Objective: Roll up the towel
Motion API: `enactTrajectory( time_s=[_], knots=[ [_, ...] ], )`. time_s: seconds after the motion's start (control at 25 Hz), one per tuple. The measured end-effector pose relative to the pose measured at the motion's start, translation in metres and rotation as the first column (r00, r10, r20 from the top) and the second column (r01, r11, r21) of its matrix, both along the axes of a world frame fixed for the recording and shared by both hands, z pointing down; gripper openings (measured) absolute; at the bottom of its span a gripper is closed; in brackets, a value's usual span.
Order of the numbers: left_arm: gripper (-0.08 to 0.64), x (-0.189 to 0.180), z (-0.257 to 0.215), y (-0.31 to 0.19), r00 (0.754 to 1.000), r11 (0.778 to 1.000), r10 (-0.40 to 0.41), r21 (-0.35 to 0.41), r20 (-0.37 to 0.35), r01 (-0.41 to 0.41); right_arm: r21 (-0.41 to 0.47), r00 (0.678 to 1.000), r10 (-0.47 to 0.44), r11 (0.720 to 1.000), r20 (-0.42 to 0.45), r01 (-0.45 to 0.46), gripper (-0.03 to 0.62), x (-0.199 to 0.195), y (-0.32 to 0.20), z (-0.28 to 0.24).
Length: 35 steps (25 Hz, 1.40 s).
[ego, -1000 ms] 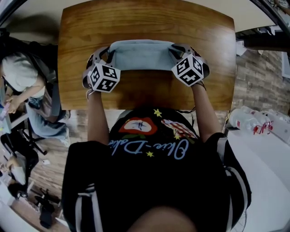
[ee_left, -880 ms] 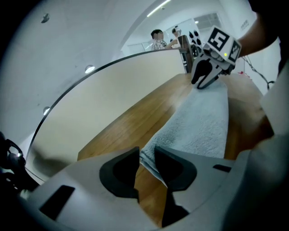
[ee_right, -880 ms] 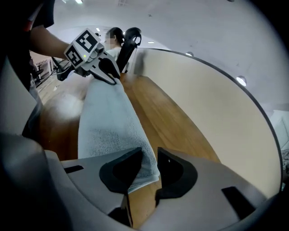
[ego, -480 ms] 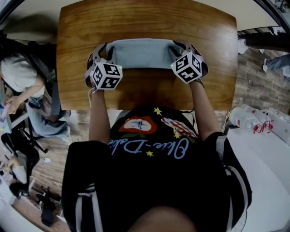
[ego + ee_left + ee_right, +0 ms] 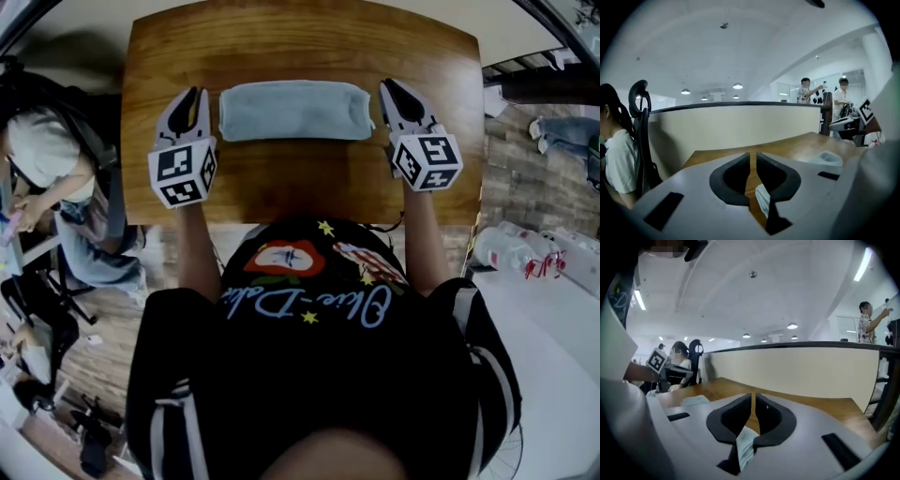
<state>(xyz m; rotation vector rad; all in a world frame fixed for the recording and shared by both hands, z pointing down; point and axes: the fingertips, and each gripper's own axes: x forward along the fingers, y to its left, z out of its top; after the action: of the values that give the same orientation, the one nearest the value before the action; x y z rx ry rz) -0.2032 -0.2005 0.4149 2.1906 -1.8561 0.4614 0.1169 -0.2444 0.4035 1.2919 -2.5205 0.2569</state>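
The light blue towel (image 5: 295,111) lies rolled into a short log across the middle of the wooden table (image 5: 309,37). My left gripper (image 5: 192,96) hangs raised just off the roll's left end and my right gripper (image 5: 390,90) just off its right end; neither touches it. Both pairs of jaws are closing, with only a thin slit left and no towel between them. In the left gripper view the left gripper (image 5: 752,157) points over the table with the towel (image 5: 826,158) to its right. The right gripper (image 5: 753,397) has the towel (image 5: 696,401) to its left.
A cream partition wall (image 5: 740,126) stands along the table's far edge. A seated person (image 5: 37,159) is off the table's left side. At the right a white surface holds plastic bottles (image 5: 511,248). Two people stand far off (image 5: 822,91).
Both grippers have let go of the towel's ends, risen, rolled upright and drawn apart sideways. The towel now lies on the table as a tighter roll.
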Motion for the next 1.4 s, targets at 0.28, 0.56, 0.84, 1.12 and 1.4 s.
enactTrajectory(
  time_s=[0.28,0.56,0.84,1.12,1.4],
  knots=[
    [0.011,0.053,-0.041,0.036,0.974,0.974,0.212,0.102,-0.085,-0.203,0.049,0.99,-0.013,0.999,0.141,0.006,0.011,-0.01,0.038,-0.043],
    [0.011,0.109,-0.038,0.069,0.933,0.933,0.355,0.078,-0.061,-0.35,0.077,0.992,-0.086,0.994,0.088,0.079,0.011,-0.031,0.079,-0.047],
    [0.011,0.12,-0.048,0.066,0.922,0.918,0.385,0.094,0.029,-0.386,0.08,0.988,-0.124,0.99,0.093,0.117,0.005,-0.043,0.085,-0.05],
    [0.011,0.116,-0.044,0.065,0.918,0.915,0.392,0.072,0.059,-0.396,0.09,0.987,-0.143,0.987,0.076,0.136,0.005,-0.052,0.087,-0.051],
    [0.011,0.12,-0.044,0.068,0.912,0.91,0.404,0.072,0.078,-0.409,0.089,0.987,-0.15,0.986,0.064,0.144,0.005,-0.054,0.088,-0.049]
  ],
)
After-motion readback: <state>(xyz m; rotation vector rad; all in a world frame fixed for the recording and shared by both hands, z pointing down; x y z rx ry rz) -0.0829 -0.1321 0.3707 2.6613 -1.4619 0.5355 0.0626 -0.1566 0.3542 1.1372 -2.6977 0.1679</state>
